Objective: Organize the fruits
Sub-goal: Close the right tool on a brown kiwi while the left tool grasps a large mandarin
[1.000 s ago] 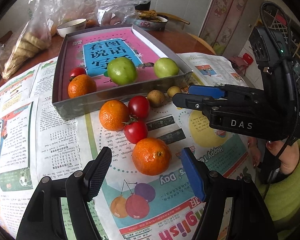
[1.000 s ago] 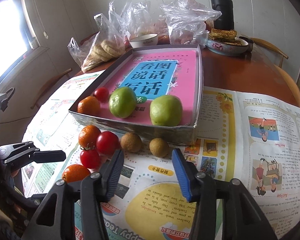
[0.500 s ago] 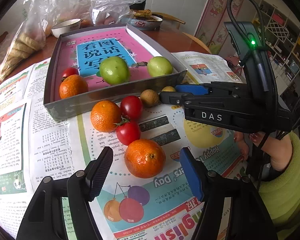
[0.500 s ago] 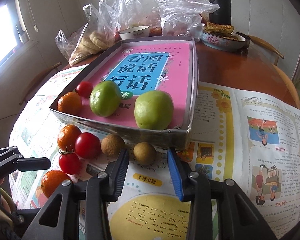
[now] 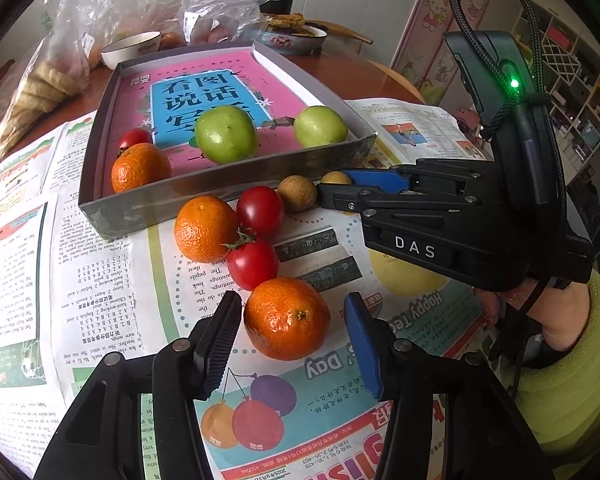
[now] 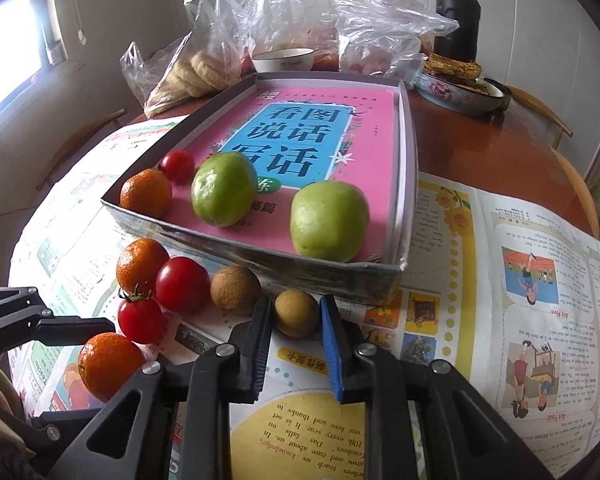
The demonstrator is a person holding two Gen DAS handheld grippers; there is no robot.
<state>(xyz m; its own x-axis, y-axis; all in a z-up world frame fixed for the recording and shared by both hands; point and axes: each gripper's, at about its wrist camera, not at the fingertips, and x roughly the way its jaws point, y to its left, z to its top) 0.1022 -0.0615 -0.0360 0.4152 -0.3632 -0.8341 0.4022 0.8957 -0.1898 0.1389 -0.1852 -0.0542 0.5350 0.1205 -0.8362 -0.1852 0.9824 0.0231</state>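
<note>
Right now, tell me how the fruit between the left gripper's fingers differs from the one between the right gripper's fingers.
The mandarin at the left gripper is orange and pitted; the longan at the right gripper is tan and matte. The mandarin is much larger. The left jaws are closing, a gap showing on the blue-pad side, while the right jaws have shut on the longan. Both are round and rest on the newspaper.

The left gripper sits low in the frame, jaws closing around an orange — a gap remains. The right gripper is clamped on a small brown fruit.
</note>
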